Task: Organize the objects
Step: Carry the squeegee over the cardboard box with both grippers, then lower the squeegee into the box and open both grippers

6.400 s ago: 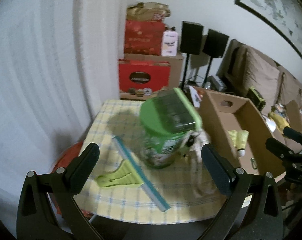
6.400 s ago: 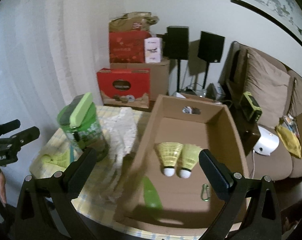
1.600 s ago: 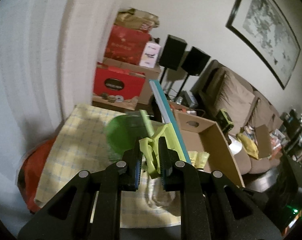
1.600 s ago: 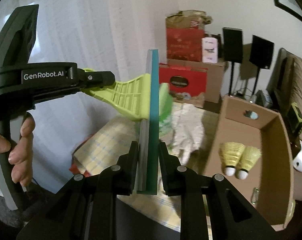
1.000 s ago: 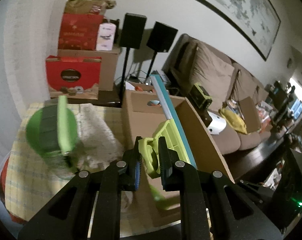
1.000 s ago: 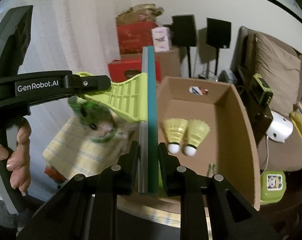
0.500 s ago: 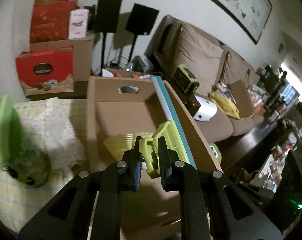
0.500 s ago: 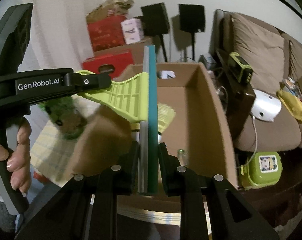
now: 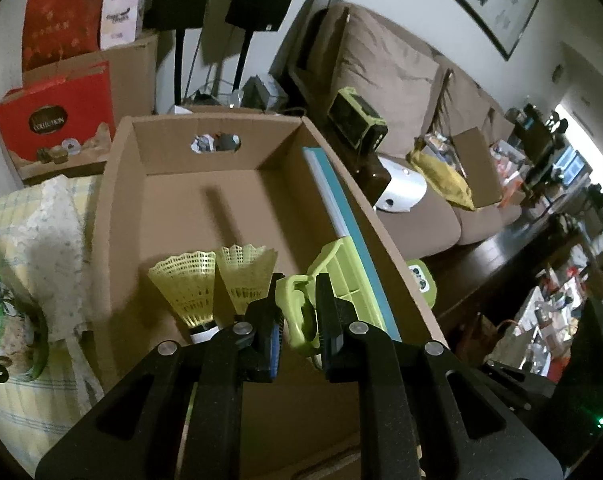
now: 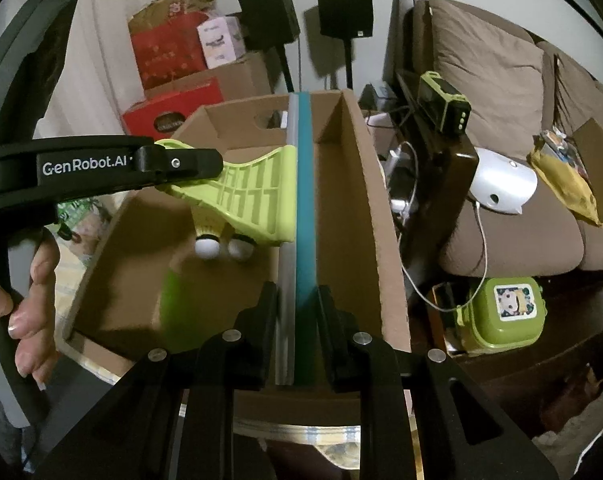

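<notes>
both hand-held grippers are gripping one squeegee [image 10: 261,196] over the open cardboard box [image 10: 357,216]. the left hand-held gripper [image 9: 299,330] is clamping narrowly on the lime-green handle end, and the right hand-held gripper [image 10: 297,316] is pinching the teal and grey blade edge between its pads. the blade is running lengthwise along the inside of the box's right wall, just beside it; whether it is touching the wall or the box floor i cannot tell. two yellow shuttlecocks [image 9: 217,284] are lying side by side on the box floor, to the left of the squeegee, with their white corks pointing toward the near end. a hand [image 10: 29,296] is wrapping around the left hand-held gripper's grip at the left of the right wrist view. the box is sitting on a worktop covered with a yellow checked cloth [image 9: 25,396], where a green jar [image 9: 5,340] is standing to the left of the box.
</notes>
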